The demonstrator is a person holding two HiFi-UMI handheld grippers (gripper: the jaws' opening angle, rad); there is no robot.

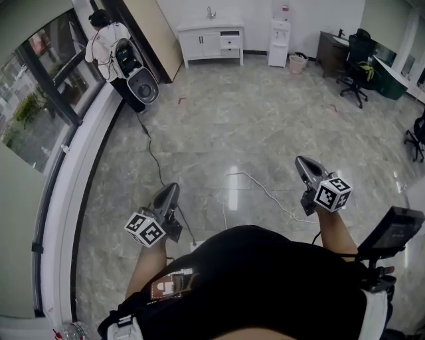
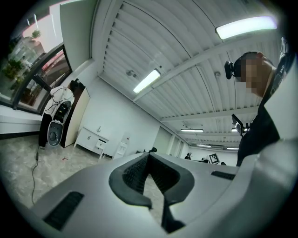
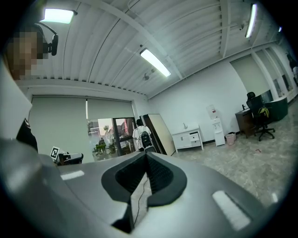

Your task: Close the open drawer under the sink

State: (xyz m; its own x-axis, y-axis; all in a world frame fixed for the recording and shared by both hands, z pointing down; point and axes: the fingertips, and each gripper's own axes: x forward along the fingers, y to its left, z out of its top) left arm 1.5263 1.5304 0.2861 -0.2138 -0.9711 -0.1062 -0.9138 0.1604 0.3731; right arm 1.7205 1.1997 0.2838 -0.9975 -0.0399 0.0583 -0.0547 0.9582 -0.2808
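Drawer (image 1: 230, 40) is sitting pulled out on the right side of the white sink cabinet (image 1: 202, 44), which is standing against the far wall, well apart from both tools. A water dispenser (image 1: 279, 41) is standing near the cabinet. Glossy grey marbled floor (image 1: 265, 113) is stretching between, with a white cable (image 1: 262, 189) lying across it. The left hand-held gripper (image 1: 171, 190) and right hand-held gripper (image 1: 302, 163) are hovering above the floor, jaws pressed together on nothing.

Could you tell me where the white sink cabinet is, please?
Head view, top centre: the white sink cabinet stands against the far wall, just left of the white water dispenser.
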